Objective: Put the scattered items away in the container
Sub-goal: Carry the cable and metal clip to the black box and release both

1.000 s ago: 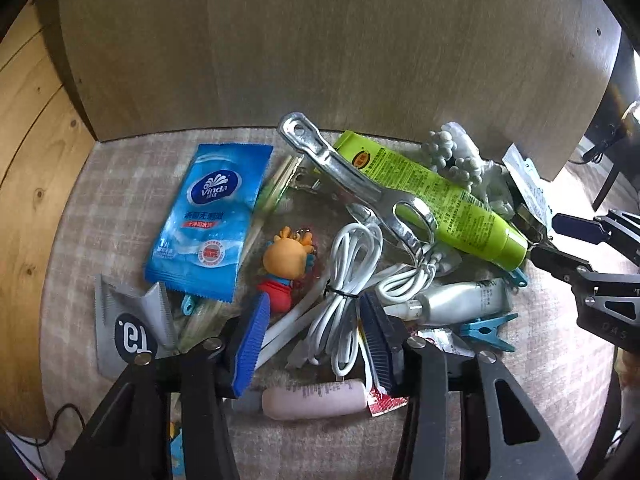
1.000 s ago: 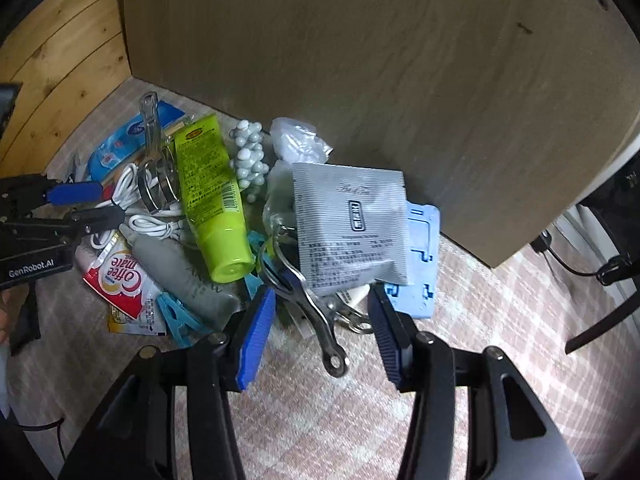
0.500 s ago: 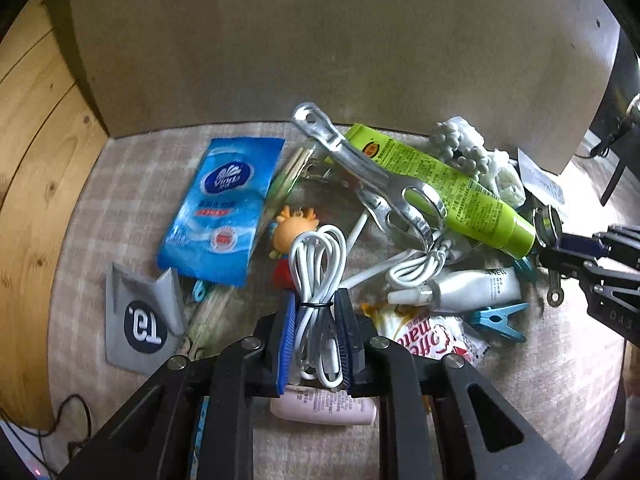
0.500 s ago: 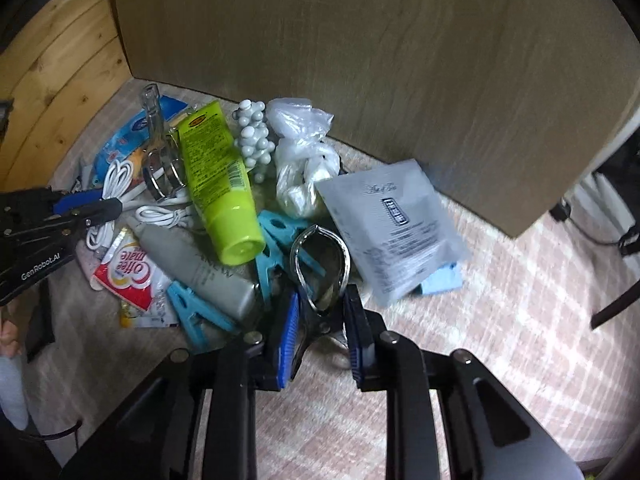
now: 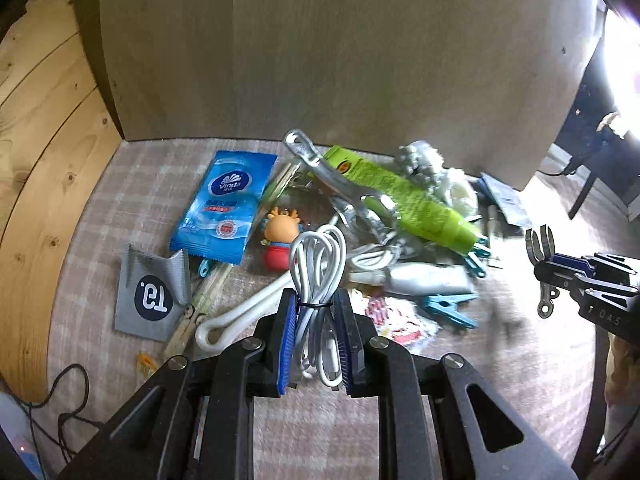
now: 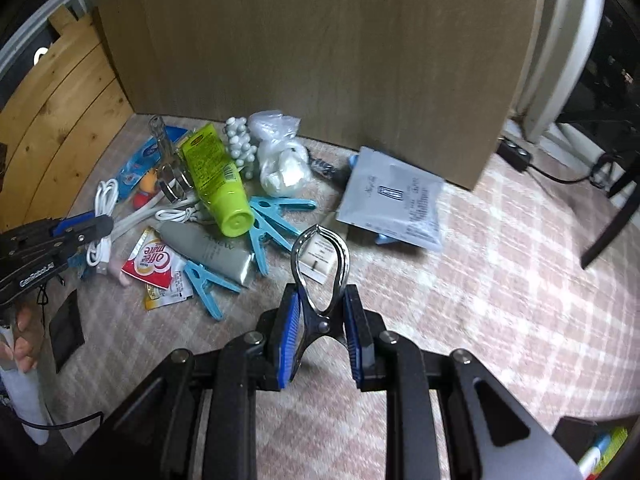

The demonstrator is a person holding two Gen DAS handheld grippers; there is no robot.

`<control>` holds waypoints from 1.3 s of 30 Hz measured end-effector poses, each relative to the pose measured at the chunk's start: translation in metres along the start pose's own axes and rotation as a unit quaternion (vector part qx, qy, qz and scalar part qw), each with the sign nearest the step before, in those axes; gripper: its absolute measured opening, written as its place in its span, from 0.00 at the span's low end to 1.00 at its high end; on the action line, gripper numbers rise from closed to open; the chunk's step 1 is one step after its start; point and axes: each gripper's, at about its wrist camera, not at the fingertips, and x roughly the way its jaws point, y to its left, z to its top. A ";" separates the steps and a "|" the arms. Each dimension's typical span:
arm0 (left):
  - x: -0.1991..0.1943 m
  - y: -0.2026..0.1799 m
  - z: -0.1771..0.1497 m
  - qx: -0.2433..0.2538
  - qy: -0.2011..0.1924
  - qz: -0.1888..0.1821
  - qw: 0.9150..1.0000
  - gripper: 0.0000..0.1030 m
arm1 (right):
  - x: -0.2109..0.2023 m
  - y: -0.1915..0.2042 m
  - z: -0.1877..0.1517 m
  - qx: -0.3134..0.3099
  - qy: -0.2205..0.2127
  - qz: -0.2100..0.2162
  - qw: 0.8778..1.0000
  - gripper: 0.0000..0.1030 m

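Observation:
My left gripper point(image 5: 316, 304) is shut on a coiled white cable point(image 5: 318, 256) and holds it above the pile. My right gripper point(image 6: 320, 300) is shut on a shiny metal clip point(image 6: 320, 252), also lifted off the cloth. Each gripper shows in the other's view, the right one point(image 5: 560, 270) at the far right and the left one point(image 6: 80, 226) at the far left. On the checked cloth point(image 6: 480, 280) lie a green tube point(image 6: 216, 176), a blue wipes pack point(image 5: 224, 208), a grey sachet point(image 5: 150, 296), a toy figure point(image 5: 280, 236), blue pegs point(image 6: 272, 216) and a grey packet point(image 6: 394, 204). I see no container.
An upright wooden board point(image 5: 340, 60) stands right behind the pile. Wood planks point(image 5: 36, 160) border the cloth on the left. A black cord point(image 5: 68, 392) trails at the lower left. A power strip point(image 6: 516, 154) and a dark chair leg point(image 6: 612, 224) are to the right.
Both grippers closed from open, the left on the white cable and the right on the metal clip, and both lifted their items off the pile.

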 end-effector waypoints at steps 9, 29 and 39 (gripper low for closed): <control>-0.019 -0.027 0.001 0.020 -0.012 -0.018 1.000 0.17 | -0.049 -0.039 -0.038 0.032 -0.020 -0.018 0.999 0.21; -0.082 -0.234 -0.062 0.183 -0.020 -0.124 0.975 0.17 | -0.176 -0.134 -0.180 0.193 -0.076 -0.112 0.972 0.21; -0.101 -0.359 -0.124 0.281 -0.006 -0.182 0.942 0.17 | -0.242 -0.212 -0.277 0.268 -0.075 -0.175 0.944 0.21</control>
